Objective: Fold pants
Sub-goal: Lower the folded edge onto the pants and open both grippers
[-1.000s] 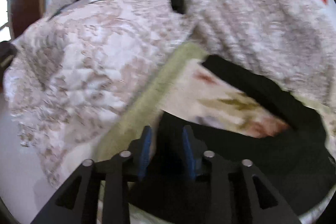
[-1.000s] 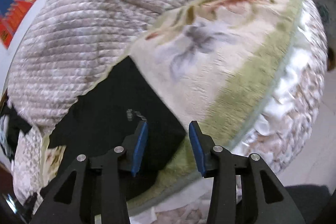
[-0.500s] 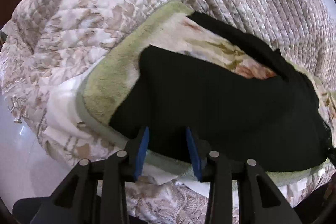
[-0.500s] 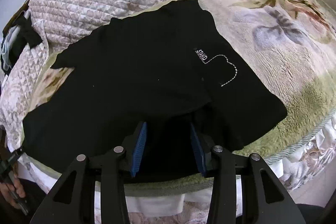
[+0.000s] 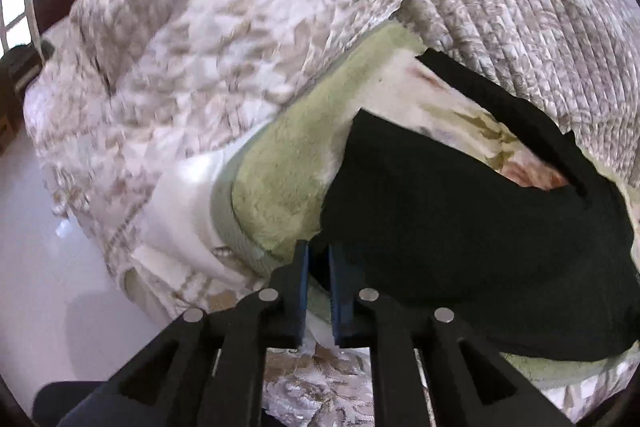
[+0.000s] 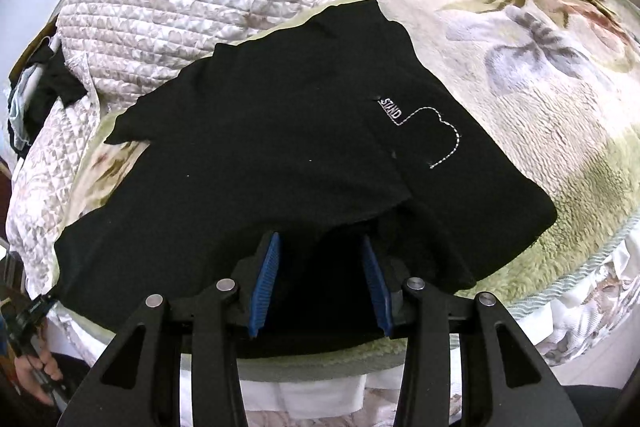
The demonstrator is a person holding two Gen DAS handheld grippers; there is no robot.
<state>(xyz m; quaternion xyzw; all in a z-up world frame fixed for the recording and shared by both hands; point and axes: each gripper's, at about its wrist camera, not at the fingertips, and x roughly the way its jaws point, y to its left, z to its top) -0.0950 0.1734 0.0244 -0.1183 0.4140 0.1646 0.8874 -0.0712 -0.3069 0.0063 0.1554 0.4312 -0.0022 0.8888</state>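
Observation:
Black pants (image 5: 460, 227) lie spread on a green-edged floral blanket (image 5: 280, 187) on the bed. My left gripper (image 5: 318, 255) is at the pants' near left corner, its blue pads shut on the black hem. In the right wrist view the pants (image 6: 300, 147) fill the middle, with white "STAND" stitching to the right. My right gripper (image 6: 320, 247) stands open over the near edge, with black fabric lying between its blue pads (image 6: 268, 275) and not pressed by them. The left gripper (image 6: 36, 307), held by a hand (image 6: 36, 375), shows at the far left edge.
A beige quilted cover (image 5: 180, 67) is bunched around the blanket (image 6: 540, 107) on the left and behind. Dark clothes (image 6: 52, 83) are piled at the far end. The bed's edge drops to a pale floor (image 5: 40, 267) close to both grippers.
The left jaws have closed on the pants' corner after the gripper slid toward that corner. The right gripper swung over the pants' near edge, then held still with jaws unchanged.

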